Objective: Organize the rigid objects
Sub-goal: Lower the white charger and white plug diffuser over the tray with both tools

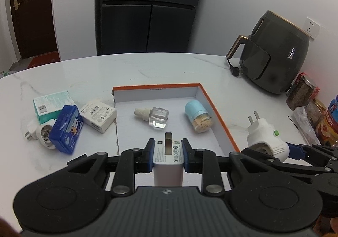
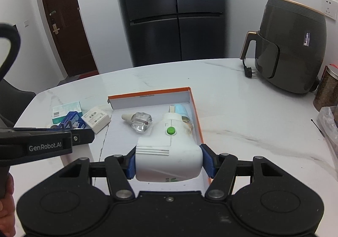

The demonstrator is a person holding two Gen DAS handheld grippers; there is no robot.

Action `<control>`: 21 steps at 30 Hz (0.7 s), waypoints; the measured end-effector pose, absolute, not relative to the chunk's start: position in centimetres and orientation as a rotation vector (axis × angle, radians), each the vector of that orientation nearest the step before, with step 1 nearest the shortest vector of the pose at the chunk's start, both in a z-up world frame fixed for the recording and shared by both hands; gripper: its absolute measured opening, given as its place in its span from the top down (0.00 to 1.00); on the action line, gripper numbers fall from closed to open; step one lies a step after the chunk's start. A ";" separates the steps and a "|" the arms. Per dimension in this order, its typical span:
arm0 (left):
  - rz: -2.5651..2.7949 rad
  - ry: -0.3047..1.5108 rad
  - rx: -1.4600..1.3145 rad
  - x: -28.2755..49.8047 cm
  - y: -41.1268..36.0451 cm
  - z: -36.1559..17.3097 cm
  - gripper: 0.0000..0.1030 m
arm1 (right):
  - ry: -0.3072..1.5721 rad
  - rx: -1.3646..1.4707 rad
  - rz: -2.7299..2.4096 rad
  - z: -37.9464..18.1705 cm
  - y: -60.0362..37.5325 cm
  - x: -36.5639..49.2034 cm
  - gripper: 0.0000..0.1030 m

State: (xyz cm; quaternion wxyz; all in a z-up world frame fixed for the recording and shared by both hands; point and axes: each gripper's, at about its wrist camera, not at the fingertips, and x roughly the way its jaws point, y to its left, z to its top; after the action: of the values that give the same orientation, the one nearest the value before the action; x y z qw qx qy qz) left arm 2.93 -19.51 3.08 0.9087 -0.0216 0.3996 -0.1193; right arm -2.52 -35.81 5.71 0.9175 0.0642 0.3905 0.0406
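On the white marble table (image 1: 63,72), an orange-edged box lid (image 1: 219,110) serves as the collecting tray, and a clear bottle (image 1: 157,117) and a blue toothpick holder (image 1: 198,118) are already laid inside it. Well apart on the far right, a dark air fryer (image 1: 278,55) is left out of the work. Still outside the tray, at its left, two cartons, a blue tin (image 1: 66,129) and another plug device are seen in a loose heap. For the step in hand to be done well, each carried piece is probably best lowered into bare tray floor, clear of the bottle and holder (a drop from height could knock them), and released only once it is resting flat. The right gripper (image 2: 169,162) is clamped at a fairly wide span on a white plug-in device (image 2: 169,152) with a green button, held over the tray's near right corner. The left gripper (image 1: 166,152) is squeezed narrowly on a white charger (image 1: 168,160), prong forward, above the tray's near edge.
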 end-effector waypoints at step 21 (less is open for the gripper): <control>-0.215 0.829 -0.060 4.9 -20.4 2.7 0.74 | 0.783 0.066 0.130 6.5 -36.8 1.2 0.31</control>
State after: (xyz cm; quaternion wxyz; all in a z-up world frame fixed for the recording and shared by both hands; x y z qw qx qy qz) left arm 4.94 -20.38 2.73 0.9092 -0.0292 0.4020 -0.1043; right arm 1.25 -36.84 6.54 0.9217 0.0322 0.3813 0.0633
